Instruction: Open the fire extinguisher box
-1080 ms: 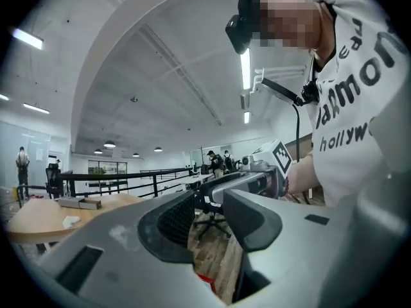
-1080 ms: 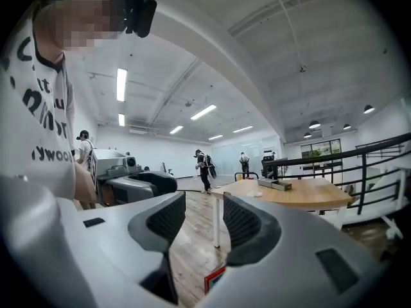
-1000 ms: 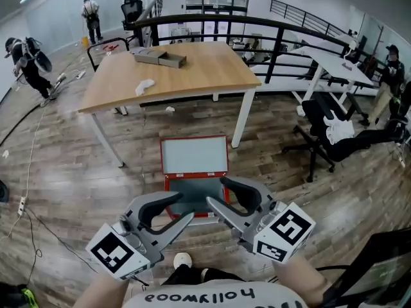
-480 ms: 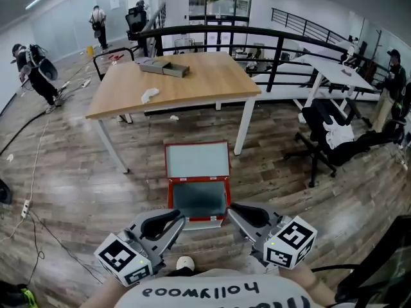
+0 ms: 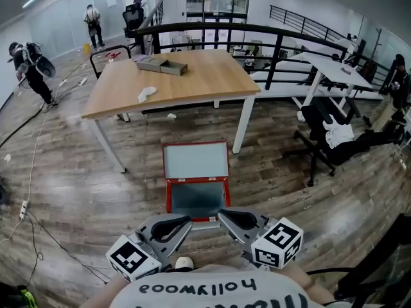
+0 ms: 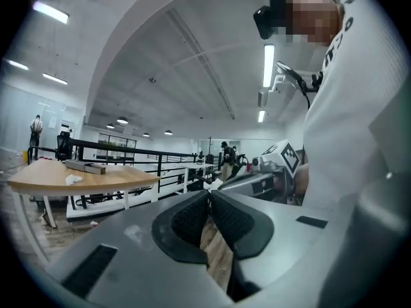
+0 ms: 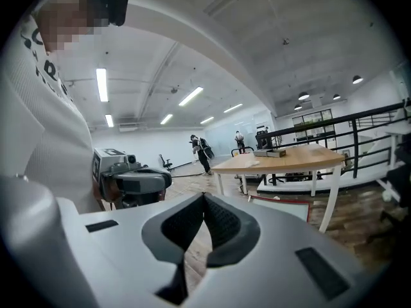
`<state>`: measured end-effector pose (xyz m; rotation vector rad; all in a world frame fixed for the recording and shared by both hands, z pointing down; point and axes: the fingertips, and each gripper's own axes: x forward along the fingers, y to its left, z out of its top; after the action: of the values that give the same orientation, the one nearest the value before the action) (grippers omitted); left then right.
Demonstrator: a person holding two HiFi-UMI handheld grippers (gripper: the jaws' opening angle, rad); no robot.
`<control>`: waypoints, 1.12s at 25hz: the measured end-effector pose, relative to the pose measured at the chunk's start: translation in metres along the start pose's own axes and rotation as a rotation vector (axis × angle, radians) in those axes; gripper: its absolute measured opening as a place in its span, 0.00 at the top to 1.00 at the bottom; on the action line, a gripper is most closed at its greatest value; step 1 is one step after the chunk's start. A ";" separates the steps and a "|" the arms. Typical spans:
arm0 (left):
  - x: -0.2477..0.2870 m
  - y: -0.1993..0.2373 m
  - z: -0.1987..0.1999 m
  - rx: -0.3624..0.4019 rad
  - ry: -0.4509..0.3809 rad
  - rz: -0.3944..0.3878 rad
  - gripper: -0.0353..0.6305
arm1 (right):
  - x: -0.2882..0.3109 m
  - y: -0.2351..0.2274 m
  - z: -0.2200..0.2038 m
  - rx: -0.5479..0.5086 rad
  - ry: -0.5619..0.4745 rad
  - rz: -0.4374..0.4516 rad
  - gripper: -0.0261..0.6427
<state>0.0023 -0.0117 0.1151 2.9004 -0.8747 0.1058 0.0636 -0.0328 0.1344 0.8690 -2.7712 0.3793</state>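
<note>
The red fire extinguisher box [image 5: 168, 197] lies on the wood floor in front of me. Its glass-panelled lid [image 5: 196, 160] is swung back flat towards the table. In the right gripper view the lid [image 7: 292, 207] shows low at the right. My left gripper [image 5: 190, 220] hovers at the box's near edge; its jaws have just been closing, and its tips [image 6: 209, 192] now meet with nothing between them. My right gripper [image 5: 220, 213] hangs beside it, shut and empty [image 7: 203, 196]. Neither touches the box.
A wooden table [image 5: 192, 76] stands beyond the box, with a cardboard box [image 5: 162, 65] and a white cloth [image 5: 146, 94] on it. An office chair [image 5: 327, 133] is at the right, a black railing [image 5: 257, 34] behind, and cables [image 5: 29, 197] on the floor at the left.
Both grippers have closed from wide open and sunk towards the bottom of the head view, nearer my body. The box lies open as before.
</note>
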 end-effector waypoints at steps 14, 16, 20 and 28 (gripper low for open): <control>-0.006 0.067 -0.039 -0.143 0.035 0.130 0.91 | 0.014 -0.044 -0.013 0.188 -0.002 -0.070 0.94; -0.005 0.071 -0.040 -0.148 0.034 0.133 0.91 | 0.014 -0.049 -0.012 0.250 -0.028 -0.068 0.95; -0.002 0.069 -0.040 -0.145 0.033 0.119 0.91 | 0.013 -0.052 -0.015 0.194 0.003 -0.101 0.95; -0.006 0.069 -0.043 -0.118 0.051 0.098 0.91 | 0.019 -0.049 -0.013 0.110 0.036 -0.119 0.95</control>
<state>-0.0421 -0.0602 0.1626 2.7344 -0.9799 0.1309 0.0784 -0.0776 0.1604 1.0357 -2.6712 0.5249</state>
